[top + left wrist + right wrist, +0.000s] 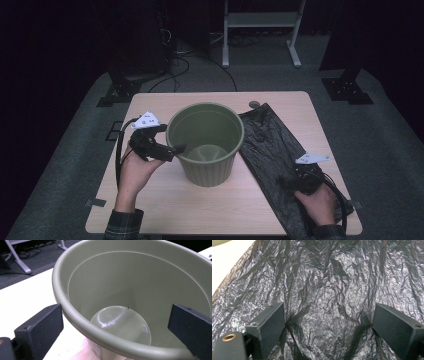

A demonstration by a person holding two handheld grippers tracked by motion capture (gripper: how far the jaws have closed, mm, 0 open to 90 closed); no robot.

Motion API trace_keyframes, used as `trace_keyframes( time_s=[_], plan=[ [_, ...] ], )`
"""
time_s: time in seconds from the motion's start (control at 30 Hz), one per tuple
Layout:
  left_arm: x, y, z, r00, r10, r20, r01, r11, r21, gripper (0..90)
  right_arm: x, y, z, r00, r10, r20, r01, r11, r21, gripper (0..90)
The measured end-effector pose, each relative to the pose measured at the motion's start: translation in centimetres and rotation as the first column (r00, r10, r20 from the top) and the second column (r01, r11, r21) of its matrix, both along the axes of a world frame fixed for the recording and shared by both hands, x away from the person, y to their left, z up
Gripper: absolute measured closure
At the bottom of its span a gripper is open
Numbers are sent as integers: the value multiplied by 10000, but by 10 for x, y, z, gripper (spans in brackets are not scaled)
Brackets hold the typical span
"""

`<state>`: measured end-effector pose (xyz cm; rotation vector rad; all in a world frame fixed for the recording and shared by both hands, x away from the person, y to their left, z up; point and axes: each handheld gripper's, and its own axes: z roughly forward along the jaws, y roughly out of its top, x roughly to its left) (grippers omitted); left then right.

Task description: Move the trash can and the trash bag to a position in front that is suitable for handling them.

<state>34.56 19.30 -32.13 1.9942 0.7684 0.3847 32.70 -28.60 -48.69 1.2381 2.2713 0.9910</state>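
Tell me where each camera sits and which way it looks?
High view: above the table, looking down; forearms, left gripper, right gripper.
Left gripper view: on that gripper, facing the green bin, open jaws astride its rim.
Right gripper view: facing the black bag, jaws open.
Shared: bin, bag.

Both forearms entered from the bottom edge of the high view. The left forearm, in a plaid sleeve, rose from the lower left, its hand [134,170] wrapped under the black left hand-held gripper [172,148] at centre left, which pointed rightward with its grey three-cornered plate on top. In the left gripper view its two black jaws stood wide apart at the lower corners. The right hand [317,202] sat at the lower right, holding the black right hand-held gripper [287,182] angled down and leftward. In the right gripper view its jaws were likewise spread wide, low in frame.
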Motion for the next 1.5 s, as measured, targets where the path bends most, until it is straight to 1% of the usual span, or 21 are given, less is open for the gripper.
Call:
trace_keyframes(
  time_s=[0.17,0.33,0.4,0.57,0.73,0.87,0.93,0.97,1.07,1.1,1.2,1.37,1.47,1.5],
  plan=[
    [-12,-12,0,9999,-116,-13,116,9999,-6,0,0,0,0,10000,-8,-15,8,10000,4,101],
    [-18,-20,-1,9996,-273,-14,273,9996,-38,0,0,0,0,10000,-1,-3,1,10000,-5,101],
    [-22,-24,-1,9992,-394,-70,393,9992,-49,0,0,0,0,10000,-1,-4,1,10000,-7,101],
    [-26,-29,-1,9982,-596,-116,595,9982,-92,0,0,0,0,10000,1,-2,-1,10000,-6,101],
    [-27,-30,-1,9975,-702,-86,701,9975,-82,0,0,0,0,10000,-2,-5,2,10000,-5,101],
    [-25,-29,2,9975,-709,-48,708,9974,-142,0,0,0,0,10000,1,-2,-1,10000,-6,101],
    [-25,-27,6,9978,-663,12,663,9976,-174,0,0,0,0,10000,3,-1,-3,10000,-4,101],
    [-25,-25,9,9979,-646,104,648,9977,-218,0,0,0,0,10000,3,0,-3,10000,-4,101],
    [-27,-23,12,9975,-686,162,690,9973,-248,0,0,0,0,10000,5,0,-5,10000,-4,101],
    [-29,-19,15,9976,-667,203,673,9973,-291,0,0,0,0,10000,6,-1,-6,10000,-3,101],
    [-32,-14,18,9976,-635,262,643,9975,-294,0,0,0,0,10000,6,-1,-6,10000,-3,101],
    [-43,2,18,9978,-591,290,601,9976,-335,0,0,0,0,10000,6,-1,-6,10000,-4,101],
    [-48,7,18,9980,-544,315,555,9978,-361,0,0,0,0,10000,6,-1,-6,10000,-4,101],
    [-49,8,18,9980,-548,328,559,9980,-311,0,0,0,0,10000,7,2,-7,10000,-6,101]
  ],
)
